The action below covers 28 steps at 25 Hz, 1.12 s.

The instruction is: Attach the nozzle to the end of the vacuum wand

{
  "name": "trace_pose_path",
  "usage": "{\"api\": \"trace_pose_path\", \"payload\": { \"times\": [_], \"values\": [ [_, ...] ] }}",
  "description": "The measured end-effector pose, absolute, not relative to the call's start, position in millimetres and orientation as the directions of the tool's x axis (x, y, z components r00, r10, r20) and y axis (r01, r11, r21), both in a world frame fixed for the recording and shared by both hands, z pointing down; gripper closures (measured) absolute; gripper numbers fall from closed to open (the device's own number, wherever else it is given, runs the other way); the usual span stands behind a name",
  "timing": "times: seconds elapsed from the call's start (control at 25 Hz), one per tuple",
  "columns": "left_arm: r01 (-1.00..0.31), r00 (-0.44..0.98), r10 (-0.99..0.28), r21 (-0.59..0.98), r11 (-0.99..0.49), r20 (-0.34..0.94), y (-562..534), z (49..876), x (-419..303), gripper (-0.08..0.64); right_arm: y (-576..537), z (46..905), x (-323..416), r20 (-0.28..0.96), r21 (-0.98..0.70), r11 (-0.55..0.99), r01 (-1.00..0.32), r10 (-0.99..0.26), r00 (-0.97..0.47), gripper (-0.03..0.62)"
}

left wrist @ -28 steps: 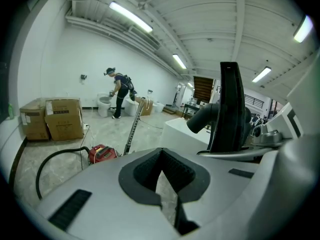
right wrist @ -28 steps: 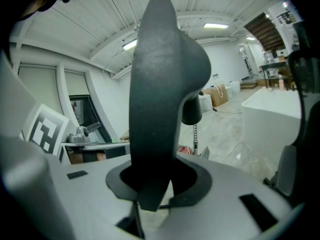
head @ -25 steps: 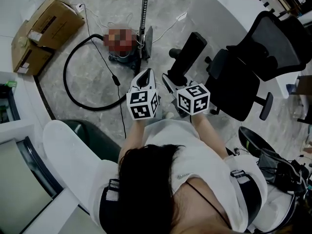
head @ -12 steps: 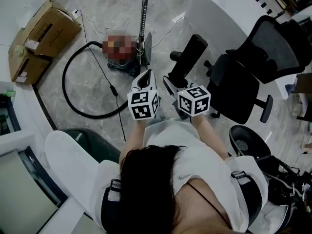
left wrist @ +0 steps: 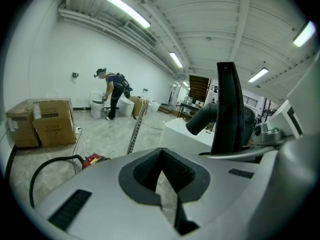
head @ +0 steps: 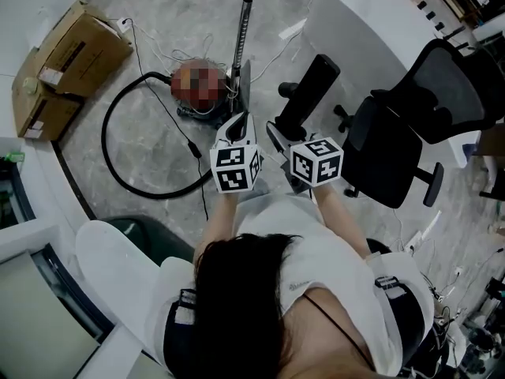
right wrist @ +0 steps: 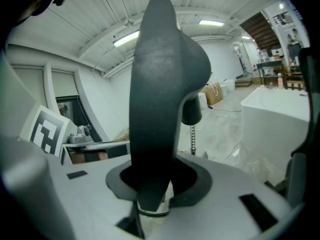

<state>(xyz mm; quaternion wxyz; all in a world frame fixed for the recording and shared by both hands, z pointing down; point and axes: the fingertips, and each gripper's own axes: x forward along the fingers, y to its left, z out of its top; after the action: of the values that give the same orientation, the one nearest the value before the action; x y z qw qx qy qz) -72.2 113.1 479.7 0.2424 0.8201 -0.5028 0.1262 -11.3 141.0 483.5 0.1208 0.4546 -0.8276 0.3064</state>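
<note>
1. The right gripper (right wrist: 152,186) is clamped on the narrow lower end of the black nozzle (right wrist: 160,79). The wide, curved body of the nozzle sticks up and forward out of the jaws.
2. The left gripper (left wrist: 161,156) is closed tight with nothing in it, its dark pads meeting at the tips. It is held just beside the right one, the two side by side at about the same height.
3. The nozzle is up in the air above the floor (head: 158,22), carried only by the right gripper. It is well apart from the wand (head: 243,34).
4. The wand is a shiny metal tube standing almost upright, leaning a touch. It rises from the red vacuum cleaner (left wrist: 92,159), which sits on the floor ahead of both grippers.
5. A black hose (head: 118,144) runs from the cleaner in a wide loop over the floor, swinging out toward the left edge and back round.
6. Two cardboard boxes (head: 67,58) sit at the far left corner of the floor.
7. A white counter (head: 355,30) stands at the far right.
8. A black office chair (head: 410,125) is at the right edge, near the nozzle.
</note>
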Motion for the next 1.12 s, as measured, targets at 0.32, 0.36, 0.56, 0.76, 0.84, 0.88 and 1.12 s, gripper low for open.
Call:
{"api": "trace_pose_path", "payload": {
  "times": [0.32, 0.36, 0.56, 0.76, 0.84, 0.88, 1.12],
  "values": [
    [-0.879, 0.477, -0.764, 0.257, -0.402, 0.435, 80.2, 472.9, -85.0, 0.558, 111.0, 484.1, -25.3, 0.485, -0.403, 0.367, -0.838, -0.691, -0.536, 0.485],
    [-0.876, 0.482, -0.761, 0.258, -0.407, 0.434, 77.2, 472.8, -85.7, 0.558, 107.9, 483.7, -26.7, 0.485, -0.399, 0.367, -0.840, -0.693, -0.533, 0.485],
    [-0.868, 0.497, -0.753, 0.258, -0.425, 0.432, 65.4, 474.1, -91.2, 0.558, 95.5, 482.1, -34.5, 0.478, -0.396, 0.363, -0.843, -0.703, -0.527, 0.485],
    [-0.865, 0.502, -0.755, 0.260, -0.430, 0.422, 55.6, 474.2, -99.2, 0.558, 88.2, 481.8, -42.6, 0.473, -0.392, 0.365, -0.844, -0.707, -0.526, 0.485],
    [-0.863, 0.505, -0.752, 0.259, -0.434, 0.424, 54.2, 475.2, -99.2, 0.558, 87.4, 482.6, -42.8, 0.474, -0.393, 0.365, -0.844, -0.706, -0.526, 0.485],
    [-0.862, 0.507, -0.749, 0.258, -0.436, 0.427, 54.3, 475.6, -98.9, 0.558, 87.9, 483.0, -42.5, 0.475, -0.395, 0.363, -0.844, -0.705, -0.527, 0.485],
    [-0.857, 0.515, -0.742, 0.256, -0.447, 0.429, 56.0, 472.7, -97.9, 0.558, 87.5, 483.6, -38.9, 0.479, -0.411, 0.347, -0.843, -0.704, -0.524, 0.485]
  ]
}}
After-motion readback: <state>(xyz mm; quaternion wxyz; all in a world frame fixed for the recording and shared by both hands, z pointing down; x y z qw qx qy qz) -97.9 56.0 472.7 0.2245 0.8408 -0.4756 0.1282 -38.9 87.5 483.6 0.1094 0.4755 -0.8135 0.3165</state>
